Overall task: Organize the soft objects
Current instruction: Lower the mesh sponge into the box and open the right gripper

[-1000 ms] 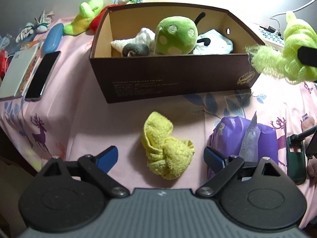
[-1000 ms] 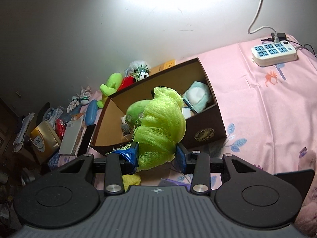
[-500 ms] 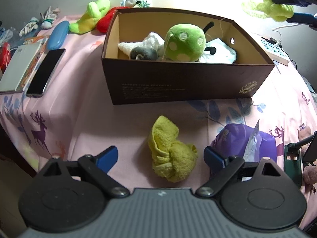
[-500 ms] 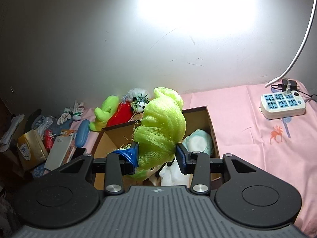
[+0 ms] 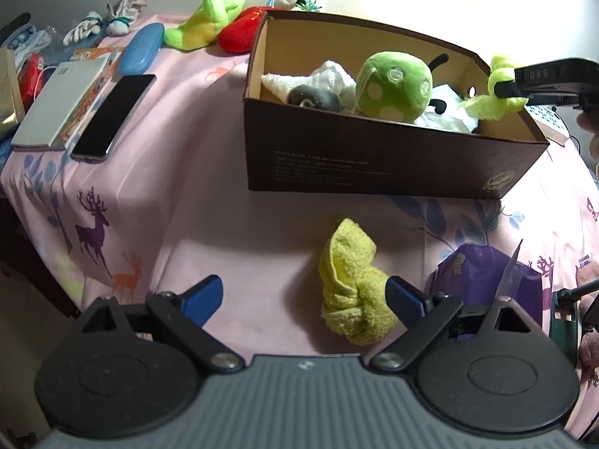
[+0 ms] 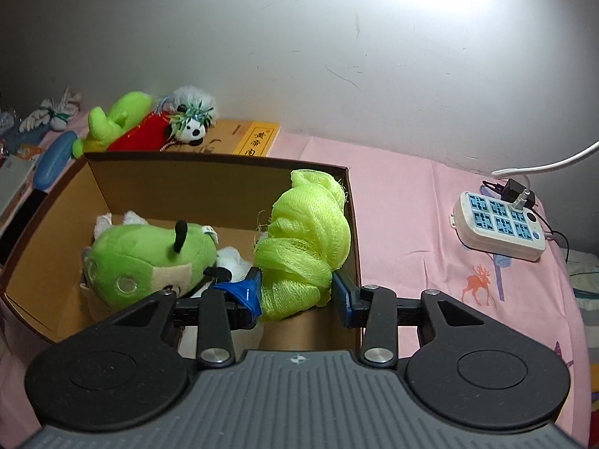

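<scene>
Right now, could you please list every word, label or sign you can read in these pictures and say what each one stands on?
"DAS": on the black body of the right gripper, seen from the left wrist view.
Chinese characters: on the yellow book behind the box; too small to read surely.
Lines of print and a round emblem: on the brown box front; blurred, unreadable.

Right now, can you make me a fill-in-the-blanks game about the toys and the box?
1. The right gripper holds a lime-green mesh ____ between its fingers.
2. The spotted green plush sits inside the brown ____.
3. The towel lying in front of the left gripper is ____ in colour.
4. The left gripper's fingers are wide ____ and hold nothing.

Missing words: sponge; box; yellow; open
</scene>
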The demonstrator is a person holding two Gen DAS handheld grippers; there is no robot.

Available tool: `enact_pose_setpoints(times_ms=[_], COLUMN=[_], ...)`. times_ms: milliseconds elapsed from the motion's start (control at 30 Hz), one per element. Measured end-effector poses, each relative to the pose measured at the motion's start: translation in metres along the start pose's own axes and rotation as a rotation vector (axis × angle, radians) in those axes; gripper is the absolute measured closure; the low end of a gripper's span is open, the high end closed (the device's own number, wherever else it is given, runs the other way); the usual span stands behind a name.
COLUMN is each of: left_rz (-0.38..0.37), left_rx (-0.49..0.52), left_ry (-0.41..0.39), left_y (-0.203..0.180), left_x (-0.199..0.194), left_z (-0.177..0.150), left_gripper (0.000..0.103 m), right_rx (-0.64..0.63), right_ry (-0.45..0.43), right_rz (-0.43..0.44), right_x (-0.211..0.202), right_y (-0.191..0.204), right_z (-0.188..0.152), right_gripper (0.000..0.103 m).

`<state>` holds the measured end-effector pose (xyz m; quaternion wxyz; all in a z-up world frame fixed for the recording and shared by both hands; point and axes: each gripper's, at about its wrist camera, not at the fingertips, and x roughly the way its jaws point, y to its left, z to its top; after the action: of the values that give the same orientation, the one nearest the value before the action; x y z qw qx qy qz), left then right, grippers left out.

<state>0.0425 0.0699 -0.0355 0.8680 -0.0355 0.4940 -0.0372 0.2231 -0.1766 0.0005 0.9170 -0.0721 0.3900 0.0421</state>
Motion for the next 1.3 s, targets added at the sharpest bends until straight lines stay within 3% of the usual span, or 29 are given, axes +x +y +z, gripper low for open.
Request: enact_pose_setpoints(times_ms=[167,367,1300], left_rz=[0.000,-0.005,-0.012], left_rx=[-0.003,0.007,0.021], left_ry=[0.003,0.003,0.017], left_y=[-0.002,-0.005,-0.011], left_x=[0.003,0.005,0.010], left_z=[0.001,0.004,0.004], left_gripper=[0.010,0.010,0.010], right_rx=[-0.103,-0.139,-0.113], right_ry=[0.081,0.181,0.194], right_rz=[-0.011,0.013,0.023], right_x=[0.011,0.020,0.039], right_y=[0.005,0.002,0.015], right_z=[-0.002,-0.002,-0.003], right_gripper=[0.079,0.079,0.078])
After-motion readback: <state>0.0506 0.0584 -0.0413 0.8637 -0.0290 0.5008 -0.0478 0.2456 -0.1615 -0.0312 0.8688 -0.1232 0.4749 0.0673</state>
